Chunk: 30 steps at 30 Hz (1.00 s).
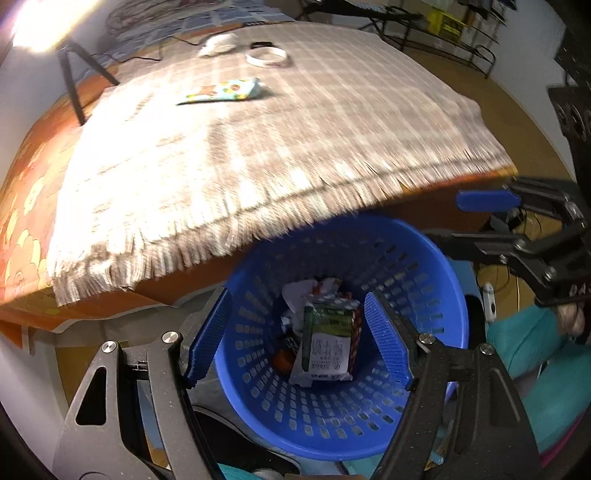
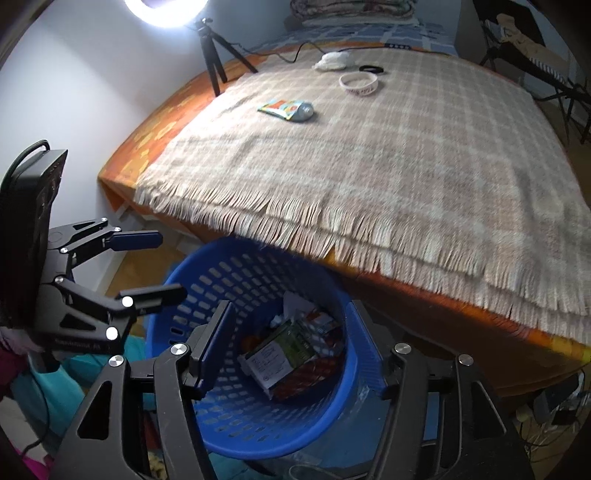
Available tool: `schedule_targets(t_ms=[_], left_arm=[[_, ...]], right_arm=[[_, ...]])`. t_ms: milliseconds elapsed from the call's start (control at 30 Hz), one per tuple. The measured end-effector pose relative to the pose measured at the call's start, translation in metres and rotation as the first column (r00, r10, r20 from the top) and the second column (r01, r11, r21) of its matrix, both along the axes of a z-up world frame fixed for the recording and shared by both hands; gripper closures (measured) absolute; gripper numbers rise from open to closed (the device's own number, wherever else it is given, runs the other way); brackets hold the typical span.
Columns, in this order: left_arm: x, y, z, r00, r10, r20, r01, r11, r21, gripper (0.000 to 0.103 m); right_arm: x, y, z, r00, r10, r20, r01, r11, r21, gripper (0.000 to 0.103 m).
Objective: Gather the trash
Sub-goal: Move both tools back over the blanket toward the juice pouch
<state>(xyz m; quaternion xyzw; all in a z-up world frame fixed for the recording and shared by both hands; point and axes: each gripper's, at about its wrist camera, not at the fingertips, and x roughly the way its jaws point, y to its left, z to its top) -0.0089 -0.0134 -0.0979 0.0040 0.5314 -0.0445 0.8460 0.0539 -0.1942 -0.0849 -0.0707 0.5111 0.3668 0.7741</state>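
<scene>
A blue perforated basket (image 1: 424,258) (image 2: 207,273) stands below the bed's edge. In it lie a green carton (image 1: 328,343) (image 2: 284,350) and crumpled wrappers. My left gripper (image 1: 301,339) hovers over the basket, open and empty; it also shows in the right wrist view (image 2: 155,266). My right gripper (image 2: 290,347) hovers over the basket too, open and empty; it also shows in the left wrist view (image 1: 476,218). On the checked blanket (image 1: 258,147) (image 2: 388,166) lie a colourful snack packet (image 1: 221,91) (image 2: 286,108), a crumpled white tissue (image 1: 219,44) (image 2: 332,60) and a white ring (image 1: 266,57) (image 2: 360,83).
A black tripod (image 1: 75,74) (image 2: 214,55) stands at the bed's far left under a bright lamp. A black cable (image 2: 295,55) runs across the far end. Black folding racks (image 1: 443,33) (image 2: 546,74) stand to the right. Teal fabric (image 1: 546,362) lies beside the basket.
</scene>
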Motion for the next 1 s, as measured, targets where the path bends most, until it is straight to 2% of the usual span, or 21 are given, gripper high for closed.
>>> schedule_targets(t_ms=[267,400,600,767,900,1000], left_arm=[[0.024,0.027,0.014,0.995,0.098,0.017,-0.097,0.995,-0.036,0.026],[0.041,0.035,0.027,0.992,0.12,0.048,-0.118,0.993,-0.026,0.026],[0.077,0.045,0.039,0.99,0.11,0.086,-0.111,0.994,-0.001,0.026],[0.111,0.062,0.045,0.988,0.118,0.101,-0.117,0.993,-0.02,0.026],[0.144,0.071,0.049,0.99,0.087,0.115,-0.086,0.996,-0.02,0.026],[0.171,0.081,0.047,0.99,0.093,0.106,-0.087,0.995,-0.052,0.026]], right_arm=[[0.014,-0.003,0.004,0.999,-0.035,0.009,0.035,0.999,-0.011,0.041],[0.025,-0.004,0.011,0.998,-0.049,0.03,0.049,0.999,-0.008,0.041],[0.05,-0.003,0.027,0.995,-0.066,0.08,0.066,0.998,0.012,0.041],[0.079,0.005,0.04,0.988,-0.065,0.139,0.067,0.998,-0.01,0.041],[0.108,0.01,0.043,0.989,-0.08,0.123,0.08,0.997,0.006,0.041],[0.125,0.01,0.043,0.989,-0.111,0.096,0.108,0.994,0.033,0.041]])
